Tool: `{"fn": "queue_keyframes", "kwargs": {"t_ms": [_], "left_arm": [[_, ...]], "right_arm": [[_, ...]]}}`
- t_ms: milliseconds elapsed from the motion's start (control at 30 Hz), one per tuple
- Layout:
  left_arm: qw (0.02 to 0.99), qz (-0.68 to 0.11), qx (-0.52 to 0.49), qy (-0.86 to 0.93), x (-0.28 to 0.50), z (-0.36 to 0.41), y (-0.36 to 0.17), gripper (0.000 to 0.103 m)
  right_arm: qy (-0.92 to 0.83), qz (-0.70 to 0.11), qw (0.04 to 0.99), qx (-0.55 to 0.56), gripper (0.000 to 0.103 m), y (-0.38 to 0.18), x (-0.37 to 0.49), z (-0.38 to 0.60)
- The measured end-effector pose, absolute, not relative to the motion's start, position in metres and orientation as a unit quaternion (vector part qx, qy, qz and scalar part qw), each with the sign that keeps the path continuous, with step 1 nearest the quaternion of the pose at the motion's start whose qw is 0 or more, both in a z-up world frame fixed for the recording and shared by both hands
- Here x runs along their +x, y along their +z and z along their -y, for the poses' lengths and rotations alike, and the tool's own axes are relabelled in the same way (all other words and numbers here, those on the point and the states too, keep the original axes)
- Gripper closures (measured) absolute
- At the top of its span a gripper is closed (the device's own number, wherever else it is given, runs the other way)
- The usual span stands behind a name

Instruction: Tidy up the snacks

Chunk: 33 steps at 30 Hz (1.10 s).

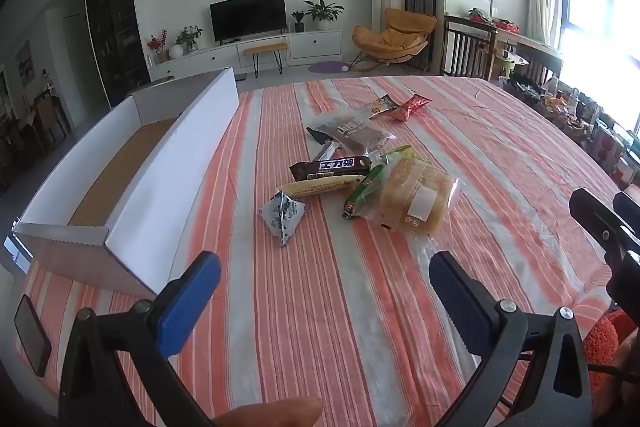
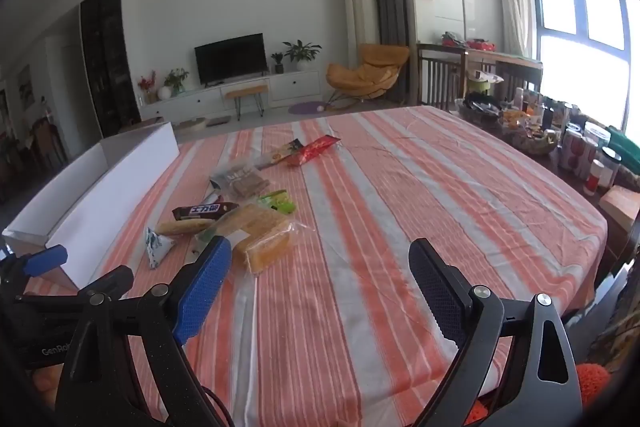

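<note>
Several wrapped snacks lie in a loose pile on the striped tablecloth (image 1: pixel 500 155): a brown chocolate bar (image 1: pixel 330 166), a yellow bar (image 1: pixel 320 185), a blue-white triangular pack (image 1: pixel 283 215), a green pack (image 1: pixel 362 195), a clear bag of yellow cakes (image 1: pixel 416 193), a dark cracker bag (image 1: pixel 352 131) and a red pack (image 1: pixel 412 107). An open white box (image 1: pixel 132 187) lies left of them. My left gripper (image 1: pixel 324 301) is open and empty, short of the pile. My right gripper (image 2: pixel 320 287) is open and empty, right of the cake bag (image 2: pixel 260 235).
A dark phone (image 1: pixel 32 335) lies at the table's left front corner. Jars, baskets and bottles (image 2: pixel 560 139) crowd a side surface beyond the table's right edge. The right gripper shows at the right edge of the left wrist view (image 1: pixel 608 227).
</note>
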<state>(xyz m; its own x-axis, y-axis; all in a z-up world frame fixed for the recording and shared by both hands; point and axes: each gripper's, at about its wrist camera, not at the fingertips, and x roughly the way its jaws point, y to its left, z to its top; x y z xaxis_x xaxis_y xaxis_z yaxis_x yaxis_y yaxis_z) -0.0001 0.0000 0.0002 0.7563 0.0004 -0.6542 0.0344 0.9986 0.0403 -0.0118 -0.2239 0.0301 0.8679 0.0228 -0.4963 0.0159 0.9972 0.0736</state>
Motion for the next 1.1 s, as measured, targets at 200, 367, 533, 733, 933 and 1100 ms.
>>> {"fn": "queue_keyframes", "kwargs": {"t_ms": [200, 367, 533, 733, 933, 1100], "left_arm": [[0.939, -0.343, 0.023, -0.003, 0.0, 0.001, -0.001, 0.0], [0.937, -0.349, 0.021, -0.001, 0.005, -0.004, -0.007, 0.0], [0.936, -0.351, 0.02, 0.0, 0.006, -0.005, -0.008, 0.0], [0.937, -0.348, 0.021, -0.001, 0.005, -0.003, -0.004, 0.0], [0.939, -0.343, 0.023, -0.002, 0.001, -0.002, 0.001, 0.0], [0.94, -0.34, 0.021, -0.004, -0.002, -0.003, 0.005, 0.0]], "right_arm": [[0.004, -0.266, 0.963, 0.05, 0.01, 0.027, -0.015, 0.234], [0.003, -0.269, 0.962, 0.046, 0.01, 0.025, -0.013, 0.233], [0.0, -0.269, 0.962, 0.042, 0.01, 0.027, -0.012, 0.228], [0.0, -0.268, 0.963, 0.042, 0.01, 0.025, -0.011, 0.229], [0.001, -0.263, 0.964, 0.039, 0.01, 0.029, -0.012, 0.228], [0.0, -0.257, 0.966, 0.036, 0.01, 0.032, -0.014, 0.228]]}}
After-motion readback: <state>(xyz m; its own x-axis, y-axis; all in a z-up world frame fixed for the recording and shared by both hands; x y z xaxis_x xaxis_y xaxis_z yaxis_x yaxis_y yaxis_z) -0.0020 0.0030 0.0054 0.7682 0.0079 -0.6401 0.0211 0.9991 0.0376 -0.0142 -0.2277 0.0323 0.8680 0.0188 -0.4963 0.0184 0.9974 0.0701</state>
